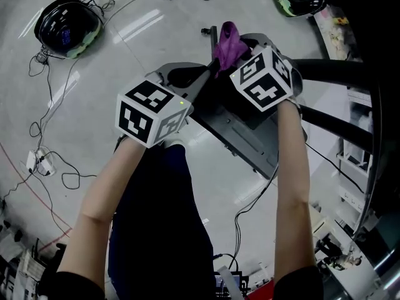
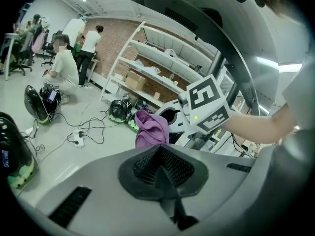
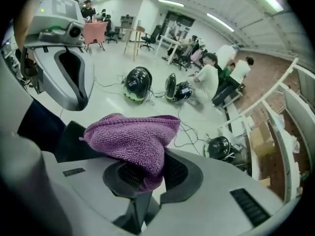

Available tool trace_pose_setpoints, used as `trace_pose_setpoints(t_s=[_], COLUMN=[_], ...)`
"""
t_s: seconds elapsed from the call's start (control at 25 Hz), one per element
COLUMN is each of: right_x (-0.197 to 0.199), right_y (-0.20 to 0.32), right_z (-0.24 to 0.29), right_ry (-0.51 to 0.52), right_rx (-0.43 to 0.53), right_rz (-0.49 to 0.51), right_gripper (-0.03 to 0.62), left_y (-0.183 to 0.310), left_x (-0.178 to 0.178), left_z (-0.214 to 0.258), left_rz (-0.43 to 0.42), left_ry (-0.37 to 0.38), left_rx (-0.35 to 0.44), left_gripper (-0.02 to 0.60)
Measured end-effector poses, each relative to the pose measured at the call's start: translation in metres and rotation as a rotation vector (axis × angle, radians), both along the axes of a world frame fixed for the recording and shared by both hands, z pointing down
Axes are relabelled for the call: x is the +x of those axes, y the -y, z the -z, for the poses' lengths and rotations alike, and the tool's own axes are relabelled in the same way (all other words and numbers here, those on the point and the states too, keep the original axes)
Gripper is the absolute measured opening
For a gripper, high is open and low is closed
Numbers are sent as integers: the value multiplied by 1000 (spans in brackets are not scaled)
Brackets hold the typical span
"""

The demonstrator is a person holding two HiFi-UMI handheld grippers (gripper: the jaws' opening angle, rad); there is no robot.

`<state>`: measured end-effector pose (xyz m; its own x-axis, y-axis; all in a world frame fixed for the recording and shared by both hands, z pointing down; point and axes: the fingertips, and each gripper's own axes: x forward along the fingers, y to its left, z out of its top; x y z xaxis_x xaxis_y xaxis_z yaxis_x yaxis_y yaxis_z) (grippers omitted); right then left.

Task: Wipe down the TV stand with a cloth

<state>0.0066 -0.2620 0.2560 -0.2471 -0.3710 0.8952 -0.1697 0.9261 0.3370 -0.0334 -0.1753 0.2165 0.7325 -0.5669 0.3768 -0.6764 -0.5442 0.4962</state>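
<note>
The right gripper (image 3: 143, 178) pinches a purple cloth (image 3: 132, 140) between its jaws, and the fabric bunches and bulges up above the tips. The left gripper (image 2: 165, 173) has its jaws pressed together on nothing, near the cloth. Both are held above a dark stand (image 1: 247, 139) on the pale floor (image 1: 94, 105).

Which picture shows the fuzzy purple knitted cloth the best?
The right gripper view: the fuzzy purple knitted cloth fills the middle, close up, pinched in the right gripper. The head view shows only a small bunch beyond that gripper. The left gripper view shows it smaller and farther off.
</note>
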Motion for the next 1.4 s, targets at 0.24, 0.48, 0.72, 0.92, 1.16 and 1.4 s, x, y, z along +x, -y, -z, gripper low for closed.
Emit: trace_pose_setpoints(t_s=[0.24,0.48,0.72,0.92,1.16,1.4], right_x=[5,14,43,75,83,42], right_y=[4,-2,-21,-41,-38,-23], right_z=[-32,-36,-46,-48,-45,-7], right_ry=[-97,-197,-426,-570,-597,-397], right_rx=[-76,-173,-324,-430,-374,-227], right_rz=[-1,-23,-110,-207,-223,-169], right_gripper=[75,75,75,75,75,75], left_y=[7,7,2,-5,-15,-23], left_x=[-8,-4,0,-4,-7,-17], left_z=[-12,-15,-12,-14,-14,-12], left_rz=[14,11,7,11,13,27], left_ry=[2,1,-8,-9,-8,-4], left_rx=[-21,-30,-28,-38,-39,-33], left_gripper=[6,6,6,6,6,6])
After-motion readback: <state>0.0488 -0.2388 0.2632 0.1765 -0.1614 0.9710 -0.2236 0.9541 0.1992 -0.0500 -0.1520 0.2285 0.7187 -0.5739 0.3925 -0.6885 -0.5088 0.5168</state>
